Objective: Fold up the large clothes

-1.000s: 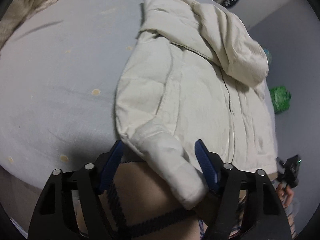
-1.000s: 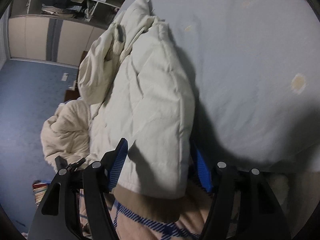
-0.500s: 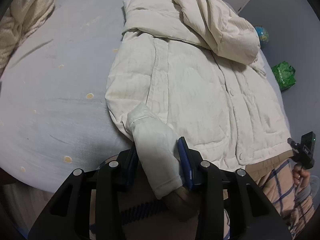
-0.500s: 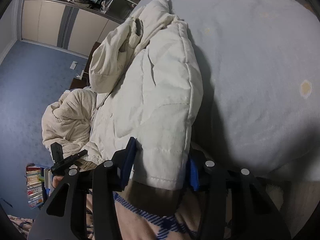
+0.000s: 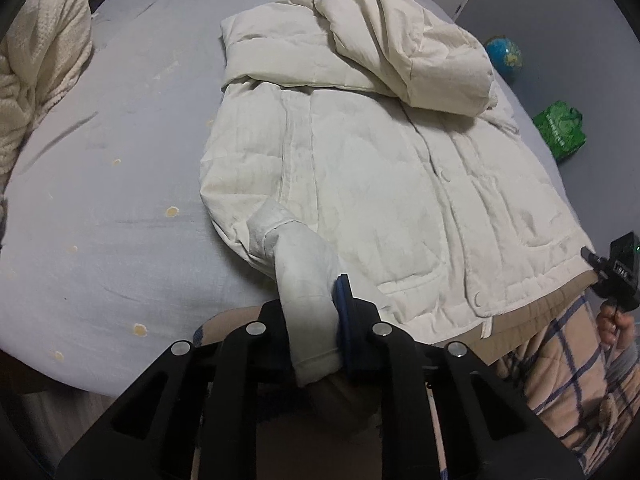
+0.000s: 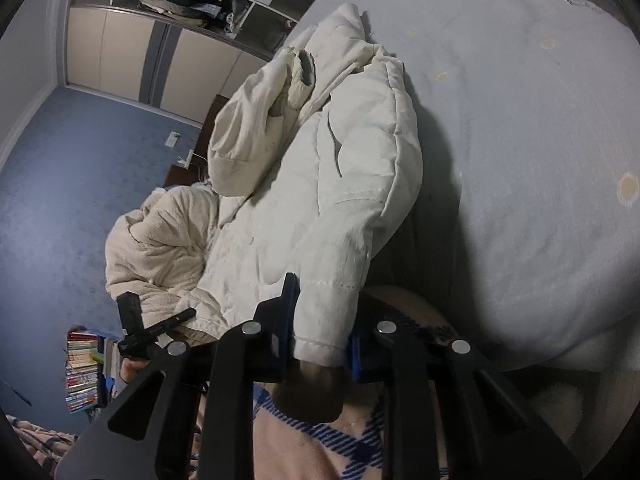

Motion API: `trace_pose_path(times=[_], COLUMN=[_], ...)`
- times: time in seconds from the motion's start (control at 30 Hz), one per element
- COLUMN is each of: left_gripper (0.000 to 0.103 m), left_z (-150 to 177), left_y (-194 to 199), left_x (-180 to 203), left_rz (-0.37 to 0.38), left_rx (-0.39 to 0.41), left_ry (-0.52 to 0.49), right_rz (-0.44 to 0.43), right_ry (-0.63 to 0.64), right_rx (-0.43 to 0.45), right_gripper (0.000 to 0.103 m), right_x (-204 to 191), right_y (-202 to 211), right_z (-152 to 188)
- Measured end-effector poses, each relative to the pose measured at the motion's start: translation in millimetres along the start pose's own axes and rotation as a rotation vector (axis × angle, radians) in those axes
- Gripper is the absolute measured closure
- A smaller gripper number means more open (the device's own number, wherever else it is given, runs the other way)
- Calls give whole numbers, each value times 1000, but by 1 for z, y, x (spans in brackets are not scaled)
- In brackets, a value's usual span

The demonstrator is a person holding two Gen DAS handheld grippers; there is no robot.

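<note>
A cream puffer jacket (image 5: 380, 168) lies front up on the grey-blue bed (image 5: 100, 200), hood at the far end, hem at the near edge. My left gripper (image 5: 312, 320) is shut on the cuff of the jacket's left sleeve (image 5: 304, 264), at the bed's near edge. In the right wrist view the jacket (image 6: 320, 184) appears side-on and my right gripper (image 6: 324, 336) is shut on the cuff of the other sleeve (image 6: 340, 264), lifted off the bed. The right gripper also shows at the far right of the left wrist view (image 5: 616, 276).
A cream knitted blanket (image 5: 36, 72) lies bunched at the bed's far left, and shows in the right wrist view (image 6: 160, 240). A globe (image 5: 504, 56) and a green bag (image 5: 560, 128) are on the floor. A wardrobe (image 6: 152, 52) and stacked books (image 6: 82, 376) stand beyond. My plaid-trousered legs (image 5: 568, 368) are below.
Both grippers went from open around the sleeve cuffs to shut on them. Both have drawn back and up a little, so more of the jacket and bed shows.
</note>
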State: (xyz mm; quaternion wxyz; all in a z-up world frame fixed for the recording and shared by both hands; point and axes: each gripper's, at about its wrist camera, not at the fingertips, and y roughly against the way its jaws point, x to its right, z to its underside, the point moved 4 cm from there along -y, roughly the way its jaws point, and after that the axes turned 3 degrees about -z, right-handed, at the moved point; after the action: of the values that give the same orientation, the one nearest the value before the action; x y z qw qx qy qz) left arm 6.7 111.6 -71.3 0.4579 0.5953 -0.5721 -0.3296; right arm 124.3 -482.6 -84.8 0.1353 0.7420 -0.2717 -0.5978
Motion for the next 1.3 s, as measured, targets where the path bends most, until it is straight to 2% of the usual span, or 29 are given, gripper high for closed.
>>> trace_pose_path(times=[0.13, 0.2, 0.3, 0.37, 0.47, 0.6, 0.7, 0.83, 0.97, 1.13, 1.3], left_gripper=[77, 67, 65, 83, 89, 91, 92, 92, 92, 92, 92], left_z=[0, 1, 1, 0, 0, -3, -13, -32, -52, -79, -112], left_y=[-3, -6, -8, -7, -3, 9, 36, 71, 90, 103, 115], left_x=[-3, -5, -6, -9, -15, -17, -16, -14, -13, -19, -33], left_rz=[-18, -17, 11, 70, 129, 207, 298, 342, 401, 533, 569], left_rx=[-16, -28, -35, -26, -1, 51, 142, 232, 276, 329, 383], left_ry=[9, 20, 38, 67, 120, 177, 203, 190, 201, 259, 310], right_rz=[28, 28, 12, -11, -67, -132, -173, -250, -312, -371, -426], right_ry=[-29, -56, -92, -64, 0, 20, 38, 47, 52, 45, 3], right_rx=[-31, -36, -30, -7, 40, 88, 109, 155, 181, 213, 279], right_gripper=[81, 78, 76, 80, 88, 92, 93, 93, 93, 93, 93], right_x=[9, 15, 21, 18, 0, -20, -38, -64, -87, -106, -114], right_y=[-1, -2, -4, -3, 2, 9, 13, 20, 22, 22, 22], right_z=[1, 3, 5, 5, 3, -9, -20, -38, -59, -84, -118])
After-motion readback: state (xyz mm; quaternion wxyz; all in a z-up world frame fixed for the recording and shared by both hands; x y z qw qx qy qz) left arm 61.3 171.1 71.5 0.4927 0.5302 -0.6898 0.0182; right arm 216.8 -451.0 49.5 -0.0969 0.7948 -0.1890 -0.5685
